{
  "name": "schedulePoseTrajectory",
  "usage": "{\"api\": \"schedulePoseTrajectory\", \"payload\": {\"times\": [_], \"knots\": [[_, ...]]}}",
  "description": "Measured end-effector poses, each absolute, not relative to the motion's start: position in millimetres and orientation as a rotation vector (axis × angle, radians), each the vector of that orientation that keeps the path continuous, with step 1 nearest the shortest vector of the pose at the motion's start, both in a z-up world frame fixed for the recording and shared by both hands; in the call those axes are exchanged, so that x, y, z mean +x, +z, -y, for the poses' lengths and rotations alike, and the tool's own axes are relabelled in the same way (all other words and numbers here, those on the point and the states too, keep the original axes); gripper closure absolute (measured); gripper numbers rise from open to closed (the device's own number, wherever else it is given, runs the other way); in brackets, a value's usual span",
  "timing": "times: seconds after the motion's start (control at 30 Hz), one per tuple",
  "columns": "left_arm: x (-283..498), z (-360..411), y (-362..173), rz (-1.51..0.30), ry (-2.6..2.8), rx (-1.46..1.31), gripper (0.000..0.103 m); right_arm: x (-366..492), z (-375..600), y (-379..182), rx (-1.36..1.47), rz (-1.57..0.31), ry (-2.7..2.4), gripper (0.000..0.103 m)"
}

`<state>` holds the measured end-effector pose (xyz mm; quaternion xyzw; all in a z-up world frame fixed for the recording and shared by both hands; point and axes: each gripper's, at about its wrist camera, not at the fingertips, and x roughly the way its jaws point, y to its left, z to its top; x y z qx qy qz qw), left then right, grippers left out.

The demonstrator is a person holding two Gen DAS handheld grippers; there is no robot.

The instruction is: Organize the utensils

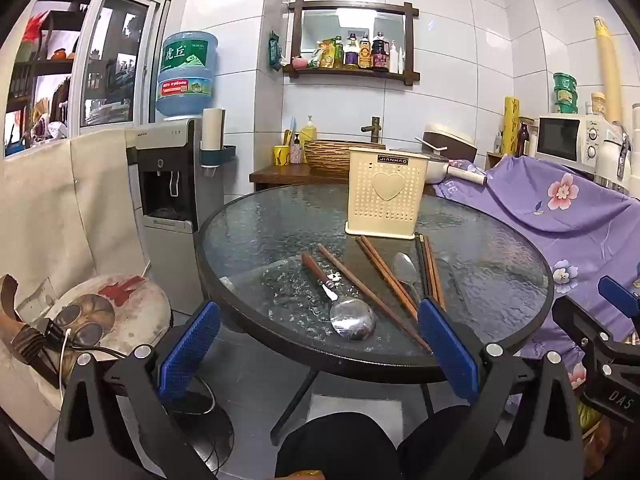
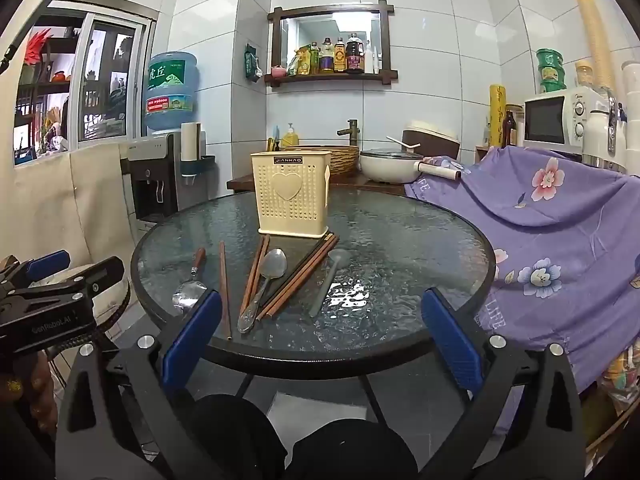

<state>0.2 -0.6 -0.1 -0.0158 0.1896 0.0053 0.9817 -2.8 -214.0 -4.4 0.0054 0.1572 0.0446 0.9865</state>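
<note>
Two grippers, left gripper (image 1: pixel 318 344) and right gripper (image 2: pixel 320 338), hover with fingers spread, holding nothing. Beyond, on the round textured glass table (image 2: pixel 400 232), lie wooden chopsticks (image 2: pixel 225 288), steel spoons (image 2: pixel 272 266) and a ladle (image 1: pixel 352 318), none yet sorted. Farthest stands the perforated cream plastic holder (image 2: pixel 291 200).

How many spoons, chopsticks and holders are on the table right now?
Spoons: 3 (ladle, metal spoon, grey spoon)
Chopsticks: about 7, as the right-hand bundle overlaps
Utensil holder: 1
Total: about 11
</note>
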Motion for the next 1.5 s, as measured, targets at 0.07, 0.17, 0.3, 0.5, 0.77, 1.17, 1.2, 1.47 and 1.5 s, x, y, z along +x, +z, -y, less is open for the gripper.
{"api": "schedulePoseTrajectory", "payload": {"times": [0.07,0.17,0.3,0.5,0.77,1.17,1.2,1.47,1.5], "knots": [[0.4,0.7,-0.1,-0.383,0.009,-0.035,0.006,-2.8,213.8,-4.6,0.010,-0.314,0.089,0.005],[-0.4,1.2,0.8,-0.382,0.009,-0.038,0.006,-1.6,214.0,-4.8,0.010,-0.319,0.091,0.005],[2.5,-0.4,-2.7,-0.390,0.009,-0.038,0.006,-2.3,216.4,-2.7,0.012,-0.311,0.085,0.005],[0.5,1.6,-2.2,-0.384,0.012,-0.032,0.006,0.2,217.4,-5.9,0.018,-0.321,0.080,0.005],[0.5,3.6,-1.6,-0.384,0.015,-0.026,0.006,0.4,217.2,-6.1,0.018,-0.322,0.077,0.005],[2.3,2.2,-1.7,-0.397,0.012,-0.036,0.006,2.0,217.2,-8.6,0.018,-0.333,0.073,0.005],[2.3,2.3,-1.9,-0.398,0.011,-0.036,0.006,2.0,217.1,-8.9,0.019,-0.333,0.072,0.005],[3.4,-0.2,-4.6,-0.400,0.012,-0.039,0.006,1.0,216.4,-9.5,0.020,-0.338,0.069,0.005],[3.5,0.0,-5.0,-0.400,0.011,-0.039,0.006,1.1,216.7,-9.6,0.020,-0.339,0.069,0.005]]}}
